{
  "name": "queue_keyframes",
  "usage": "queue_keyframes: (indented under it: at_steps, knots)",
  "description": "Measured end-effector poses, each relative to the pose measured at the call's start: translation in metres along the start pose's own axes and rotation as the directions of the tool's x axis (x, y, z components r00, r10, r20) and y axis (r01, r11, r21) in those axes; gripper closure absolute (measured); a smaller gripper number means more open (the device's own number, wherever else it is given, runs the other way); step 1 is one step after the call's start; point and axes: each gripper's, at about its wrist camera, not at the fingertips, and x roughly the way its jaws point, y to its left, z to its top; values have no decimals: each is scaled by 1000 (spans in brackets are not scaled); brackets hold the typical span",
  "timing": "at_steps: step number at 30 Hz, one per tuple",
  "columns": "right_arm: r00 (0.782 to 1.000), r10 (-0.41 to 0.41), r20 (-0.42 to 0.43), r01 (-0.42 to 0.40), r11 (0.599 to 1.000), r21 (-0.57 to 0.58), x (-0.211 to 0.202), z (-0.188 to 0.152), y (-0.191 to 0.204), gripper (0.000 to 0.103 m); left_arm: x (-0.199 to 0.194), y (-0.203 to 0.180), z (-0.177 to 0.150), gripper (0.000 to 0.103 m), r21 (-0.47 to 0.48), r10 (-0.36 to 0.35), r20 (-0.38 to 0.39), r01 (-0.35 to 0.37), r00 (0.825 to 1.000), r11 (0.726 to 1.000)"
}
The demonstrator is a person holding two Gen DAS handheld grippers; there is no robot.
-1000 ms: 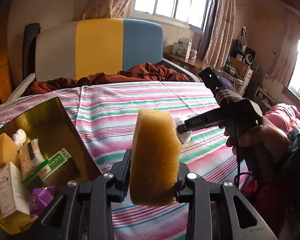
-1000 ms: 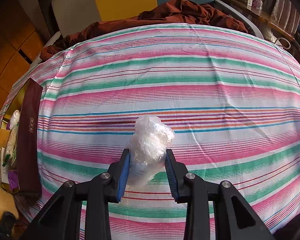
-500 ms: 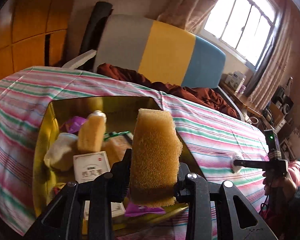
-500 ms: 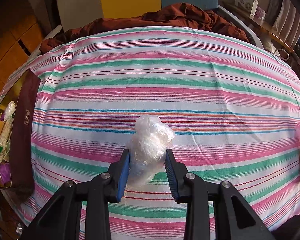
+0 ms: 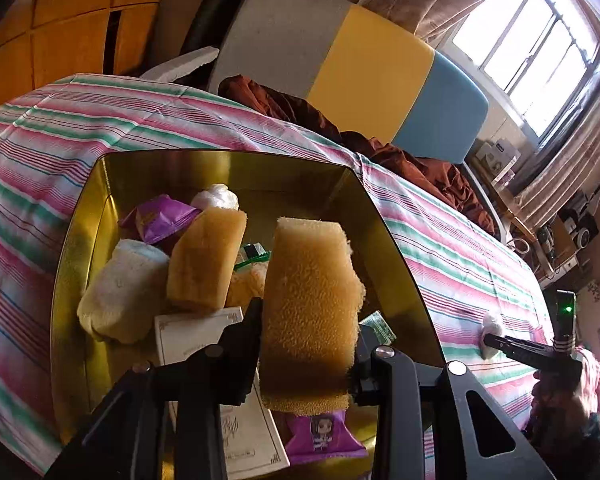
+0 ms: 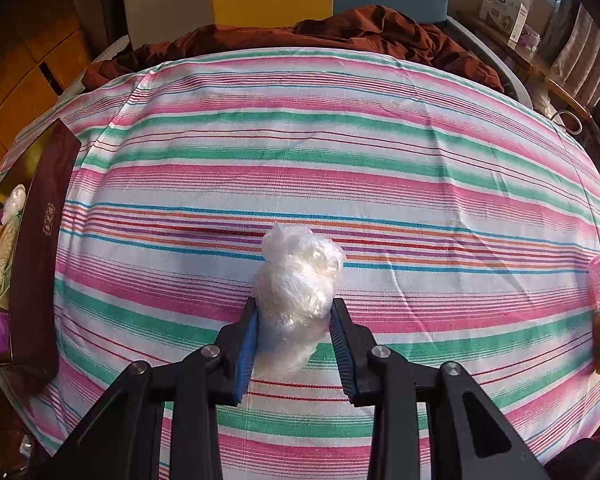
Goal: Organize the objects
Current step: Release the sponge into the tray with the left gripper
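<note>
Swung my left gripper [image 5: 308, 320] w/ the sponge [image 5: 310, 312] further over the gold box [image 5: 76, 248] since 0.5 s ago, so it now hangs above the stuff inside: 2nd sponge [image 5: 206, 258], rolled cloth [image 5: 122, 290], purple packets [image 5: 160, 218]. Left jaws are clamped on the sponge. My right gripper [image 6: 296, 344] is squeezed on a plastic wad [image 6: 296, 284] above the striped bed cover [image 6: 340, 152], approx. where it was, box [image 6: 40, 248] off to its left.
</note>
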Motion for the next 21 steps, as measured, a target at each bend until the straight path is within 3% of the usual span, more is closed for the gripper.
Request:
queue_keyframes:
  at_steps: [5,8,10,12,13,21]
  knots:
    - [1000,-27,-14,26,999,-29,5,-1,5,69,26,5,20,68,0,71,-33,-71,997,997]
    - [999,-30,-10,30,999,-29,6,0,5,69,38,13,28,67,-28,73,-59,-75,996,997]
    - [999,-30,-12,30,999,-28,6,0,5,69,42,13,32,60,-18,94,-55,-95,994,995]
    - [999,-32,-11,31,999,-30,7,0,5,69,43,9,33,35,15,102,-47,-101,994,995]
    - [999,-31,-12,31,999,-30,7,1,5,69,41,9,33,32,19,111,-37,-110,993,994]
    - [999,-39,-9,39,999,-20,7,3,2,69,15,16,20,30,6,135,20,-136,991,991]
